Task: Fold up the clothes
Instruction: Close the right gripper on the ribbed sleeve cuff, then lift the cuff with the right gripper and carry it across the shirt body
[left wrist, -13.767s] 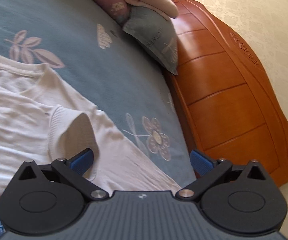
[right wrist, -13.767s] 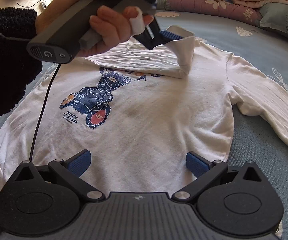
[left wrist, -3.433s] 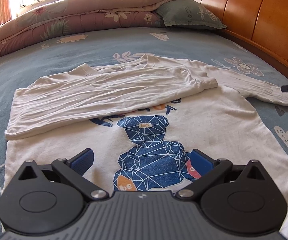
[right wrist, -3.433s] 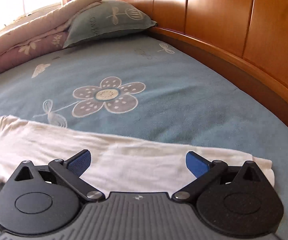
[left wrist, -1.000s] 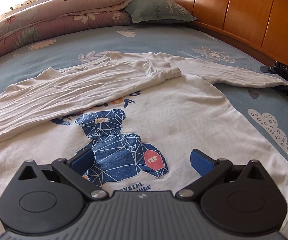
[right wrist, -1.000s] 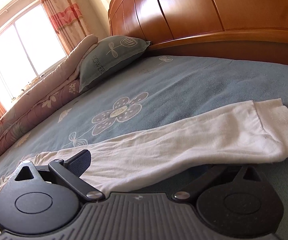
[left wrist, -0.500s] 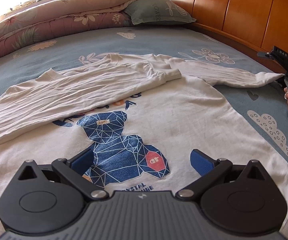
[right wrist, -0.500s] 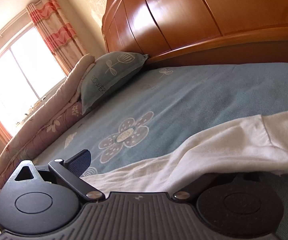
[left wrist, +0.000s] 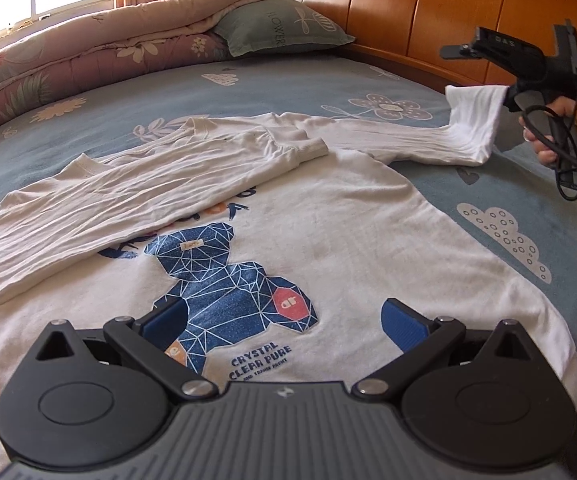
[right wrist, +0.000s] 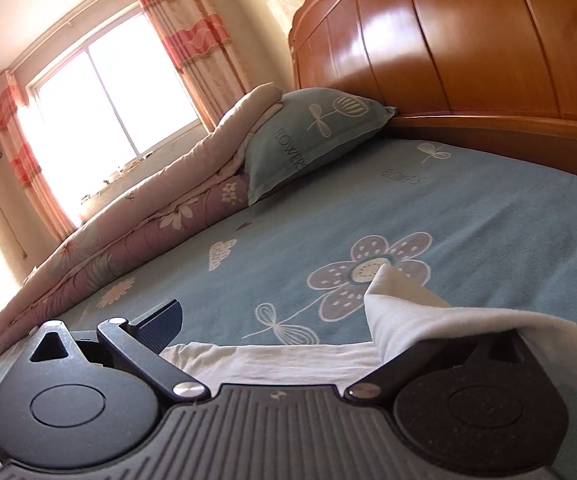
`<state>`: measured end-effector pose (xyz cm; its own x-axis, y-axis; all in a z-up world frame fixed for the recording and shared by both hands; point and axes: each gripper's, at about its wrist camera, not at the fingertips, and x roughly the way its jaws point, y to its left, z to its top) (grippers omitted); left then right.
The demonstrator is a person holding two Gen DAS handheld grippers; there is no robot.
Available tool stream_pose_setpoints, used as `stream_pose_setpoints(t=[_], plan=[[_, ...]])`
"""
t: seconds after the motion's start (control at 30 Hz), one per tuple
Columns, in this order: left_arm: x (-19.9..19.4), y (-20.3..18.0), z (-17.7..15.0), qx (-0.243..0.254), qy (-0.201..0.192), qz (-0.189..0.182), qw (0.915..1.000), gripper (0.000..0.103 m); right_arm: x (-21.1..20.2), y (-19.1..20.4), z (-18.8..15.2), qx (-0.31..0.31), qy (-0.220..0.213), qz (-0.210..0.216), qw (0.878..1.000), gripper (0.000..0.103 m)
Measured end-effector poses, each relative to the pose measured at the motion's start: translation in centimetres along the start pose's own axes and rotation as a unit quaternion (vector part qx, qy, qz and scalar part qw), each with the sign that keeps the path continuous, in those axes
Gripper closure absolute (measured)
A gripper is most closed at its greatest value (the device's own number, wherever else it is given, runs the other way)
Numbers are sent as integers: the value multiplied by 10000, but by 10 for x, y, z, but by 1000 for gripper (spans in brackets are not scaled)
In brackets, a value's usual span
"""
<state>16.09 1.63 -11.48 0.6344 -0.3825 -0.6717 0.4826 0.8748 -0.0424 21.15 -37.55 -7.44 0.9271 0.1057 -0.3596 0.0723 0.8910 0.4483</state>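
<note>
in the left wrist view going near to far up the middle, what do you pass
left tongs → bear print on the white shirt → folded-over sleeve → blue bedsheet → green pillow → wooden headboard

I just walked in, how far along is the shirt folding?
One sleeve already lies folded across the white shirt. The right claw has the other sleeve's cuff lifted off the bed. The left claw hovers open. Body folds remain.
</note>
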Motion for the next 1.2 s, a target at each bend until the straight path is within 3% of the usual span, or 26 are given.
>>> stream_pose_setpoints(t=[0.53,0.9,1.2], plan=[[-30,14,-22,303,103,-269,9991,1,48,129,16,-850,409,673,9933,0],[-43,17,-30,589,166,-294,9977,1,74,198,11,-1199,587,1044,9855,0],[-53,24,-29,550,84,-370,9978,1,86,249,2,-1577,664,1353,9759,0]])
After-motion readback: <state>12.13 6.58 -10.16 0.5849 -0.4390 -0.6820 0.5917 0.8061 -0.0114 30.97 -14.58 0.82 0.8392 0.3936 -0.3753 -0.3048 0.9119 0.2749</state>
